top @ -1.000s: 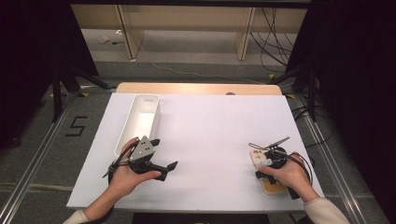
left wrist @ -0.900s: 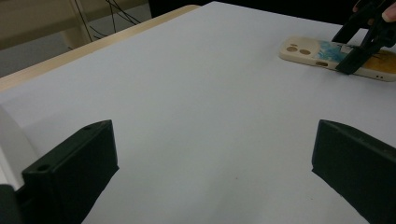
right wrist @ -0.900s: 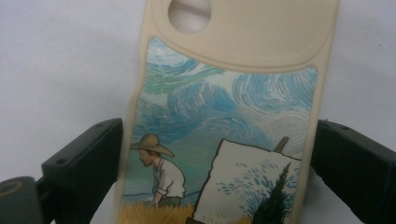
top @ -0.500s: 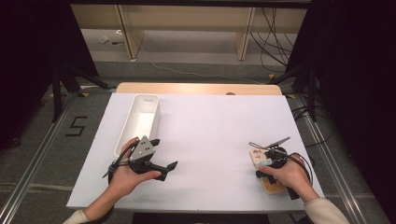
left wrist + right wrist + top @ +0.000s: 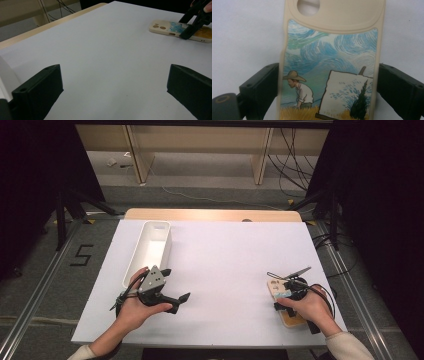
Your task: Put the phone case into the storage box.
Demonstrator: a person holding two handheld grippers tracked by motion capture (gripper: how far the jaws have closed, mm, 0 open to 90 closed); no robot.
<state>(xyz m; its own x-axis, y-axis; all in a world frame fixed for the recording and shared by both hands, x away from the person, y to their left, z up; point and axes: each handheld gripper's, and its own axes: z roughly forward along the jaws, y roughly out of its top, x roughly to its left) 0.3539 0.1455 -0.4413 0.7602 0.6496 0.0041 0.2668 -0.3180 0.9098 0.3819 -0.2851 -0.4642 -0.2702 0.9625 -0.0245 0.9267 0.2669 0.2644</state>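
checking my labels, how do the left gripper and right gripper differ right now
The right gripper has its jaws down on either side of the phone case, while the left gripper has bare table between its jaws. The left one sits beside the white bin; the right one sits far from it. Both rest low on the table, hand-held.

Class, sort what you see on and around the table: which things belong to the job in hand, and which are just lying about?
In the job:
phone case, straddled by the right hand-held gripper
left hand-held gripper, open and idle

Lying about:
white bin
cables on the floor
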